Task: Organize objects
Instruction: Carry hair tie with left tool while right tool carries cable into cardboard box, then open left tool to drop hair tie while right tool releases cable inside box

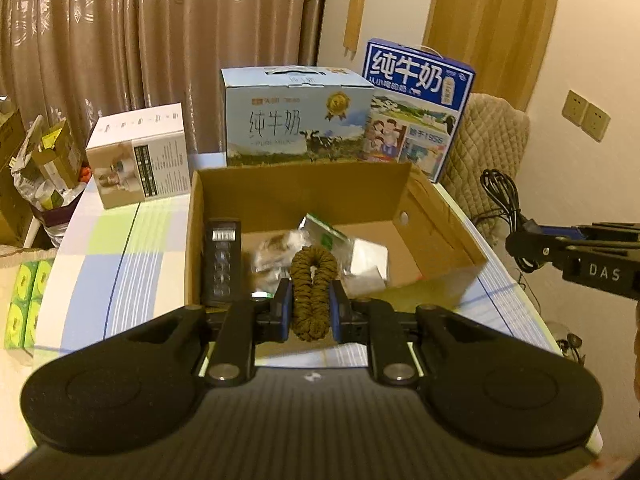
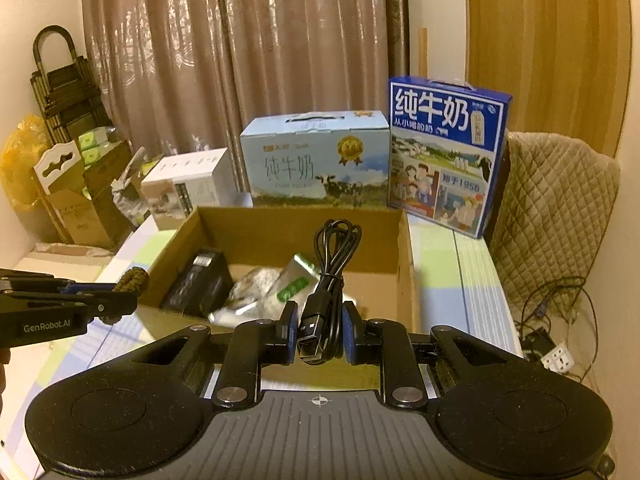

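The right gripper [image 1: 520, 246], seen off to the right of the left jaws, reads "DAS"; the left gripper [image 2: 132, 286], left of the right jaws, reads "GenRobot.AI". Beyond both jaws, the pale blue milk carton [image 1: 298, 120] reads "纯牛奶" and "PURE MILK", and the dark blue milk carton [image 2: 444, 152] reads "纯牛奶".

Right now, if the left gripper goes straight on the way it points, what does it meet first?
Probably the foil packets lying inside the open cardboard box, just beyond the braided cord that the left gripper holds; depth is uncertain.
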A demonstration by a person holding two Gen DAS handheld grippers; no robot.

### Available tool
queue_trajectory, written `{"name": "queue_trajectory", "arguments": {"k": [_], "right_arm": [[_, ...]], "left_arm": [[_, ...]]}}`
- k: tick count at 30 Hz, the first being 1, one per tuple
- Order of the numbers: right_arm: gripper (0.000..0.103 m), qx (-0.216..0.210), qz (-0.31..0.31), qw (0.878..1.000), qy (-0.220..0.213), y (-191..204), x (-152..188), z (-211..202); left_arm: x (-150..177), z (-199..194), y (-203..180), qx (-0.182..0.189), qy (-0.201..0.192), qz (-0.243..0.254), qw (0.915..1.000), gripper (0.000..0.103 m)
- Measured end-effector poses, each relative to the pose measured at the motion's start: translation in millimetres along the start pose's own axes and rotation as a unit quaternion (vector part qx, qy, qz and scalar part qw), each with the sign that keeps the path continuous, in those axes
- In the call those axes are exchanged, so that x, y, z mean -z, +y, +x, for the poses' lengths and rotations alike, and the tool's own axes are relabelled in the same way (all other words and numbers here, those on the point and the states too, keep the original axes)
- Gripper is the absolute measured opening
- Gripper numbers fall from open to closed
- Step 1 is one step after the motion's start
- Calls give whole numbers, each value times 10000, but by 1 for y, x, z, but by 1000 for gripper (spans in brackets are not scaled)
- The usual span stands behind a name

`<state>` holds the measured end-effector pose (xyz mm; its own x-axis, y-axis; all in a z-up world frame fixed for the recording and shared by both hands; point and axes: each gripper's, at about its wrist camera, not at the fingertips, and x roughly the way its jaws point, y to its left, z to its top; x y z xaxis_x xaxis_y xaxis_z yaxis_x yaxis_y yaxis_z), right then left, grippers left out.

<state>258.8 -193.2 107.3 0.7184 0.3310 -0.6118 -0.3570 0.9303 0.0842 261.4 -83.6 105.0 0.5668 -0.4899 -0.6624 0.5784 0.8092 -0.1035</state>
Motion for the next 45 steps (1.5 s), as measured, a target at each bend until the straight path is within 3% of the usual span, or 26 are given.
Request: {"name": "queue_trajectory", "arguments": {"k": [8,18,21,23,45], "right_arm": [[19,-96,13,9999,79,-3,-35,40],[19,-172,131,9996,192,-9,-38,77],[19,-185,162,9994,228,-10,-36,83],[19,-196,194,9993,266,-12,-33,86],[19,-201,321,9988,320,-20,-27,85]], "left_arm": [[-30,33,6,27,46,69,10000,15],[-39,69,7,27,160,114,9998,16],[-42,80,7,-43,115,59,9999,30],[-44,86,9,-36,71,37,10000,57],[-26,88,14,-128,359,64,9993,57]]}}
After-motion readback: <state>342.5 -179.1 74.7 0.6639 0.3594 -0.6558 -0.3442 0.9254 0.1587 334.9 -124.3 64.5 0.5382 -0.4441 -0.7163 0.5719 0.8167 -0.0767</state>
